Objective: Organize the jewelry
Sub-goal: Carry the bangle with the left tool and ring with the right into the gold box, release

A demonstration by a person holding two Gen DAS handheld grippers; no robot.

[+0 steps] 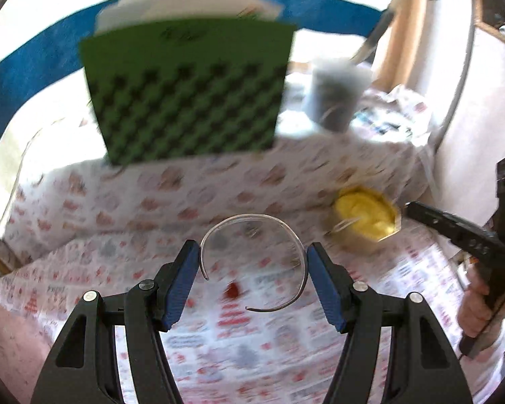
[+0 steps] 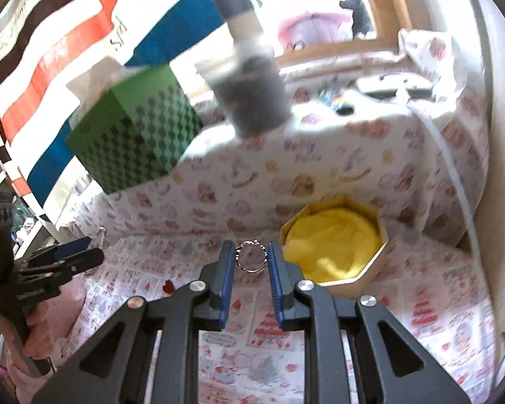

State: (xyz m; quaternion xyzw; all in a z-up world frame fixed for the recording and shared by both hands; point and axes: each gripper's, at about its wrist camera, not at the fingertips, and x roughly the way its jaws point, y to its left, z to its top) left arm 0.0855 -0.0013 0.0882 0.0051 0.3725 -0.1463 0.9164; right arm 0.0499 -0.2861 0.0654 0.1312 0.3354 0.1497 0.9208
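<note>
Left tongs [image 1: 252, 262]: spread wide, pinching open bangle [image 1: 256, 259] crosswise.
Right tongs [image 2: 251, 262]: pinching beaded ring [image 2: 251, 258].
Yellow-lined box [image 2: 335, 250]: lay just right of ring; right tongs nearer.

Green checkered box [image 1: 188, 91]; yellow cloth [image 2: 333, 245]; blue-striped banner [image 2: 171, 23].

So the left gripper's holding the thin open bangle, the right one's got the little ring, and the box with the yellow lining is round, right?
Not quite: the box is eight-sided, not round, as the right wrist view shows. The rest stands: the left gripper holds the thin open bangle, and the right gripper holds the little ring.
</note>
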